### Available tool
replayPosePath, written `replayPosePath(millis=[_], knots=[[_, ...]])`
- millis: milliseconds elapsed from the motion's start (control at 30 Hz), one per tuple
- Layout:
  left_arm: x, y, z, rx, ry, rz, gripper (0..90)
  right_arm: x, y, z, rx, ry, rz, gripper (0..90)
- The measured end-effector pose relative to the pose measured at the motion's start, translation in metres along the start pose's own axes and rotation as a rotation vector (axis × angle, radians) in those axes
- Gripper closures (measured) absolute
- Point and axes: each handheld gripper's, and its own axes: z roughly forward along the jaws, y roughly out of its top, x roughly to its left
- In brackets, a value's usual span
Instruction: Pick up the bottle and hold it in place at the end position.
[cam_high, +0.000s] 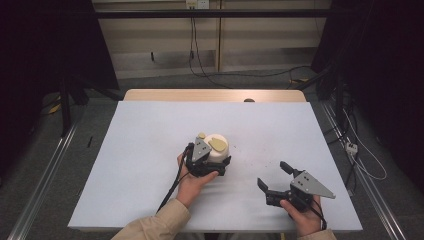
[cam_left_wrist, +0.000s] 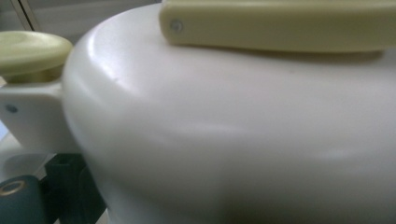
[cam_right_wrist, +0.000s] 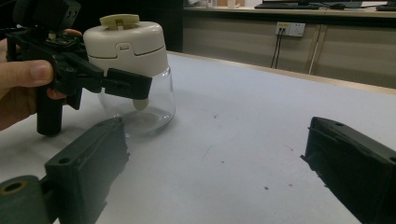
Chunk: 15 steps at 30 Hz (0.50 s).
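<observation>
The left gripper is closing on the jar near the middle of the high view, just left of centre on the white table cover. In the right gripper view the jar is standing upright at the upper left, and the left gripper is reaching across it from the left, one black jaw lying against the seam where the cream lid is meeting the clear glass bowl. The jaws seem to be clamping the jar at that level, though the far jaw is hidden behind it. In the left gripper view the lid is sitting very close, with a pale yellow bar running along the top and a round yellow knob at the upper left.

The right gripper is waiting at the lower right of the high view, jaws spread wide and holding nothing, well apart from the jar.

The step in hand appears to be steadying the jar. The next move probably calls for the right gripper to be coming over to the lid or its yellow lever while the left one is keeping the glass from sliding.

The glass bowl is looking empty; a small pale piece is hanging inside under the lid.
</observation>
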Motion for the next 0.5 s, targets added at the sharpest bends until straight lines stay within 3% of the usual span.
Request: replayPosePath(millis=[500], knots=[[0.006,0.012,-0.006,-0.016,-0.007,-0.029,5.2,-0.001,0.000,0.000,-0.005,-0.001,0.001,4.9]])
